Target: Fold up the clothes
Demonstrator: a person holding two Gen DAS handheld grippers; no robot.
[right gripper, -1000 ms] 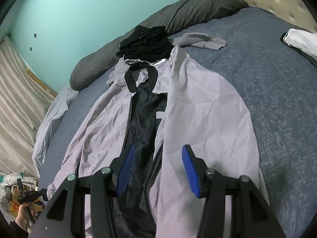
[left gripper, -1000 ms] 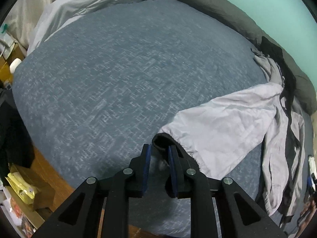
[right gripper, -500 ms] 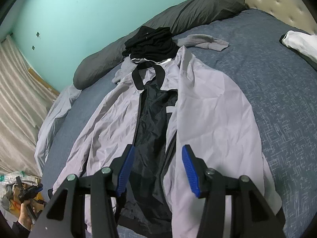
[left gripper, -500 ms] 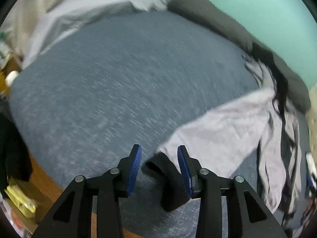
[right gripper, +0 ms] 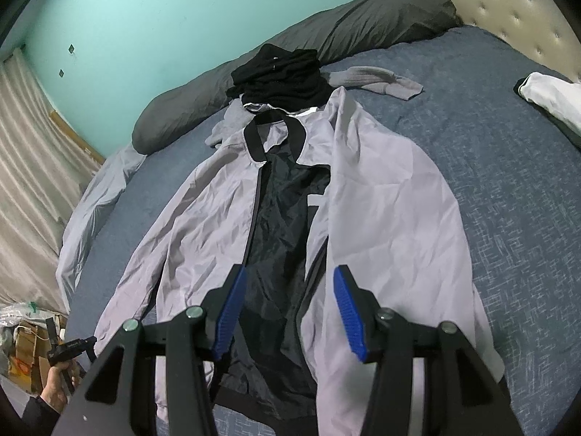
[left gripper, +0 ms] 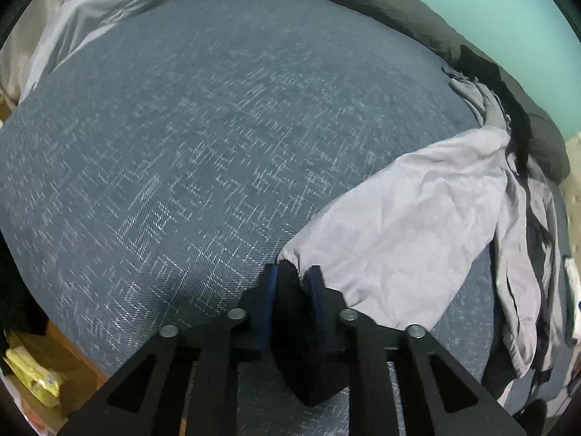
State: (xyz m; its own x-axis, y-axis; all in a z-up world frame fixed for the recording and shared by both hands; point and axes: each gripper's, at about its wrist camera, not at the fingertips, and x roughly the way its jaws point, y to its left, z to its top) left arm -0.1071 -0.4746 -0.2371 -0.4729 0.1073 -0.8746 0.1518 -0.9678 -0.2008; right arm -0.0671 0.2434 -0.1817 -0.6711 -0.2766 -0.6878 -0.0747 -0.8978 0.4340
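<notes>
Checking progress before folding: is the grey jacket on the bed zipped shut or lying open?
Open. The grey jacket lies spread flat with its front panels parted, showing the black lining.

One jacket [right gripper: 381, 218], two pillows [right gripper: 363, 25]

Pale lilac-grey jacket [right gripper: 381, 218] with black lining, collar and cuffs; blue bedspread [left gripper: 218, 127] flecked white; wall [right gripper: 163, 18] turquoise.

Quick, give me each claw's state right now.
Left claw: closing on the jacket's black cuff.
Right claw: open, holding nothing, above the jacket.
</notes>
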